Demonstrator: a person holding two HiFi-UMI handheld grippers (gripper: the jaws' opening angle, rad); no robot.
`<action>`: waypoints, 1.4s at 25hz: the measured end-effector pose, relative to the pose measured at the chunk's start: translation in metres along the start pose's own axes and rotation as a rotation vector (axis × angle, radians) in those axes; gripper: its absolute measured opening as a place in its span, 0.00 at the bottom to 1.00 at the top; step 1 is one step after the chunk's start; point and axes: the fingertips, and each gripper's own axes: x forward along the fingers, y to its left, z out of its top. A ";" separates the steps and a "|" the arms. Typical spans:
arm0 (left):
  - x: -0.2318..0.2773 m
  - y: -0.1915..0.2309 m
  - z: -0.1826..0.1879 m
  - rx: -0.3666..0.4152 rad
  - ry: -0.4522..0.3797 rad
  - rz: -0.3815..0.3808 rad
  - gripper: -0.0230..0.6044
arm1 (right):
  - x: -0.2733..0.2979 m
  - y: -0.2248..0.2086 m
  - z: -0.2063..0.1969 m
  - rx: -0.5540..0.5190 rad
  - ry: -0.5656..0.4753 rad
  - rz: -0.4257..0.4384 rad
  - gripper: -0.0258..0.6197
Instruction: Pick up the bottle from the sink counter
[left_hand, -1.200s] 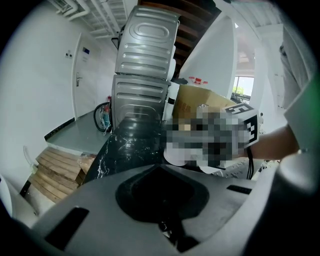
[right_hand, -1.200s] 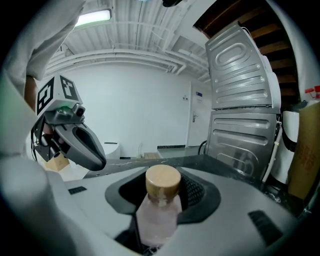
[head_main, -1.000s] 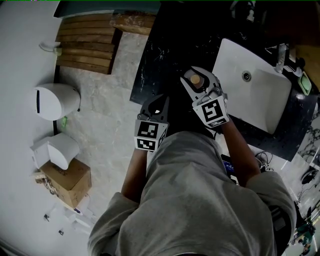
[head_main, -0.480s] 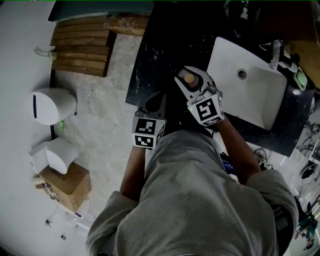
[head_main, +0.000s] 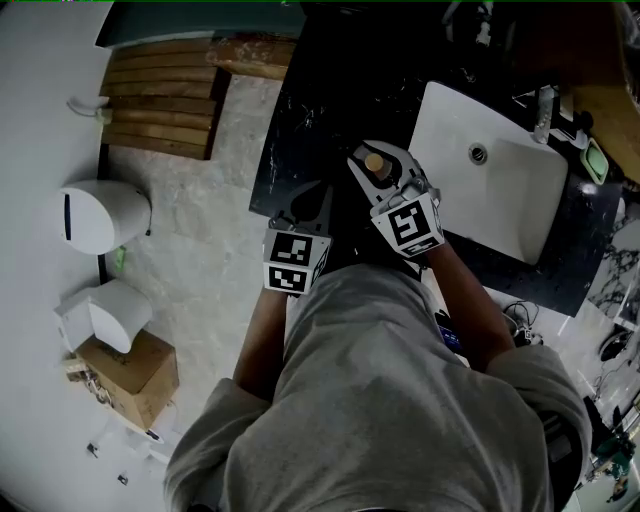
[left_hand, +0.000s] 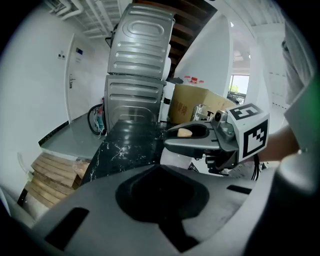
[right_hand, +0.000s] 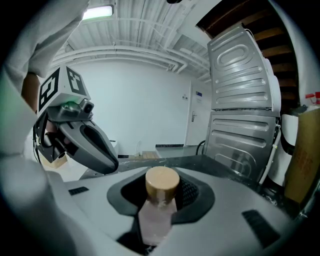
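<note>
A small pale bottle with a tan round cap stands on the black marble sink counter, left of the white basin. My right gripper surrounds it, and its jaws are closing, with the bottle's neck in the hollow between them and their edges against it. In the right gripper view the cap rises out of that hollow. My left gripper hovers shut and empty just left of the right one. Its view shows the right gripper with the bottle below it.
The white basin with a tap lies to the right of the bottle. A wooden slat mat and a white bin are on the floor at left. A cardboard box sits lower left.
The right gripper's jaws have drawn in around the bottle's neck. Both grippers hold almost the same place while the head view has shifted slightly.
</note>
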 end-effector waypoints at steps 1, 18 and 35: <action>-0.001 0.001 0.000 0.001 0.000 0.001 0.06 | 0.000 0.000 0.000 0.006 0.001 -0.002 0.22; 0.022 -0.008 0.033 0.120 -0.008 -0.141 0.06 | -0.022 -0.033 0.011 0.149 -0.050 -0.162 0.22; 0.065 -0.060 0.084 0.335 -0.039 -0.439 0.06 | -0.101 -0.103 -0.008 0.308 -0.040 -0.579 0.21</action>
